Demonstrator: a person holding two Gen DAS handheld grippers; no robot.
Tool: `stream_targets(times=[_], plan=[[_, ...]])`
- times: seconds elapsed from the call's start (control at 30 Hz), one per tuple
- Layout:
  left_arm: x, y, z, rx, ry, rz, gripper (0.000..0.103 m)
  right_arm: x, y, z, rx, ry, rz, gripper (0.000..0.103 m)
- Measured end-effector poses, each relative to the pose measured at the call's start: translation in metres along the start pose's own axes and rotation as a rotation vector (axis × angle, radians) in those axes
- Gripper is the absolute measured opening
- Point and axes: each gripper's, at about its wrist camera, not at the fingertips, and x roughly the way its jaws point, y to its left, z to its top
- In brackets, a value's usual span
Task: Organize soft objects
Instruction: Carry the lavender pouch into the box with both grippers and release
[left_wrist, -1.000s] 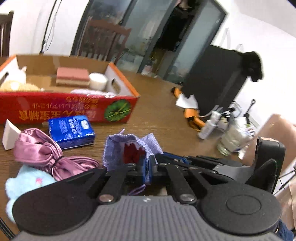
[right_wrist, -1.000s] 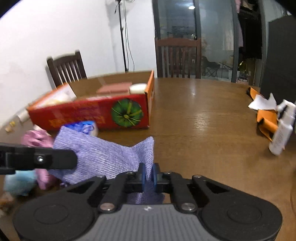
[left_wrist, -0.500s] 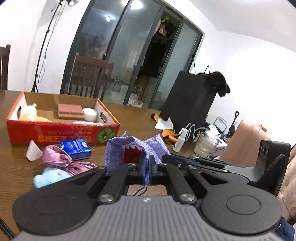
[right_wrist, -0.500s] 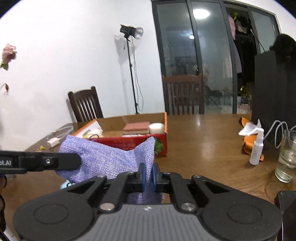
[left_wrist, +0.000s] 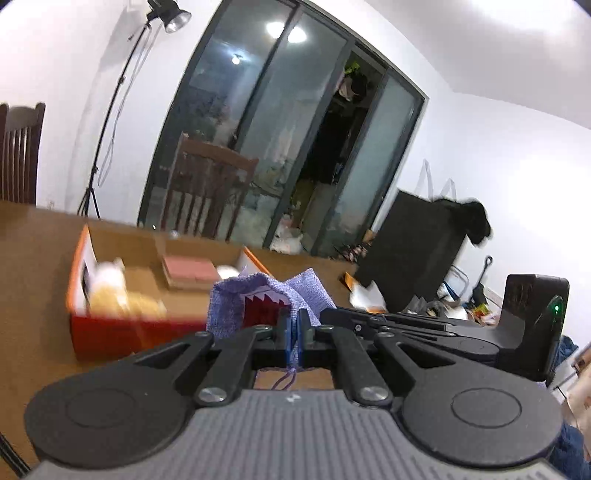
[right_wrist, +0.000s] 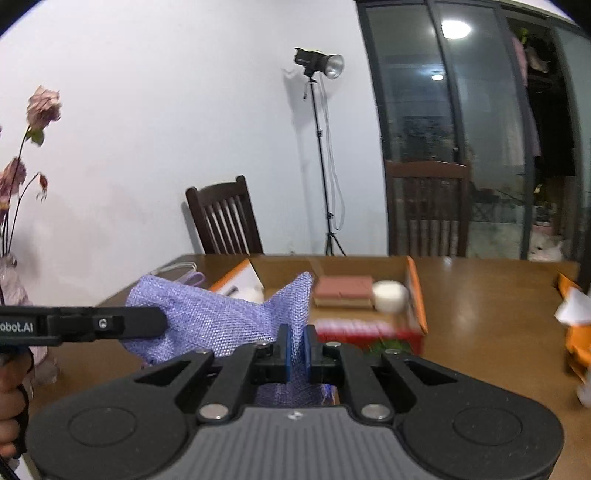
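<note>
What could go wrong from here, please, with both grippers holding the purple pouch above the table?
1. The left gripper and right gripper each pinch only an edge of the pouch; pulling apart could slip or strain the fabric.
2. The box already holds a pink block and white roll, so the pouch may snag on its rim.

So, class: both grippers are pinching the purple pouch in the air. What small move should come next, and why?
Probably carry the purple pouch forward over the cardboard box. The left gripper and right gripper both hold it above the table, and the box ahead already holds soft items.
</note>
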Motion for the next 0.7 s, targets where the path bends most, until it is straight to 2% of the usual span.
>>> stream_targets(times=[0.17,0.33,0.53,0.6,0.7], plan=[[0.047,0.056,0.062,-0.024,0.002,0.043,0.004,0.084,-0.004,0.062,0.008,0.025,0.055,0.006],[0.105,0.108,0.096,-0.007,0.054,0.126,0.004,0.187,-0.009,0.1,0.039,0.097,0.072,0.006],[0.191,0.171,0.097,0.007,0.206,0.295,0.004,0.311,-0.016,0.102,0.038,0.284,0.035,0.006],[0.213,0.189,0.097,0.019,0.263,0.306,0.004,0.338,-0.016,0.098,0.034,0.325,0.014,0.006],[0.231,0.208,0.093,0.035,0.324,0.363,0.007,0.366,-0.019,0.09,0.038,0.375,-0.028,0.007]])
